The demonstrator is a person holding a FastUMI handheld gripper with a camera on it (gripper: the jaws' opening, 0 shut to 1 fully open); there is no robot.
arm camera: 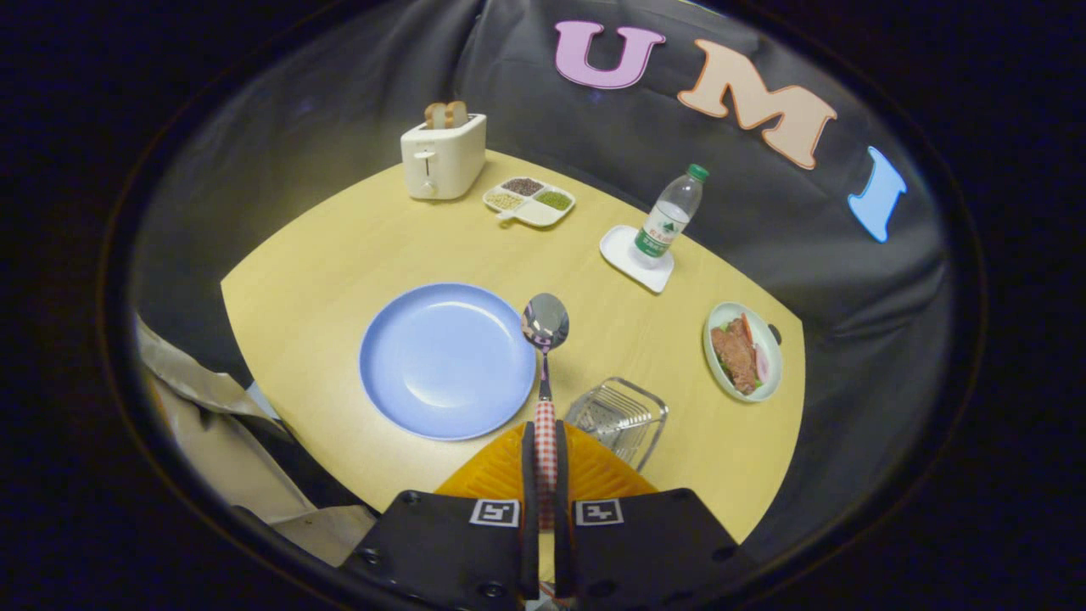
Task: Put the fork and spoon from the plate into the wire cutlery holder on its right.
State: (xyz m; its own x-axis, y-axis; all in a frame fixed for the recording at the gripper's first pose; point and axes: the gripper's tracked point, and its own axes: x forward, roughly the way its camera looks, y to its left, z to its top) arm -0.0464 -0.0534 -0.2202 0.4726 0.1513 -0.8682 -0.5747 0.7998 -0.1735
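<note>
Claw is clamped on spoon by its checkered handle, bowl held out ahead, above table. Wire cutlery holder is seen just right of fingers, w/ blue plate left, toaster far back.

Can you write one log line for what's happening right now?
gripper: jaws shut on spoon | spoon: lifted, between plate and holder | plate: empty

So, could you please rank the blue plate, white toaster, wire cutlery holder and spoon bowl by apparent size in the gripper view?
1. Round blue plate, clearly largest.
2. White toaster and wire cutlery holder look alike; the toaster sits farther away, so I won't rank them.
3. Shiny spoon bowl, held in the gripper.
</note>
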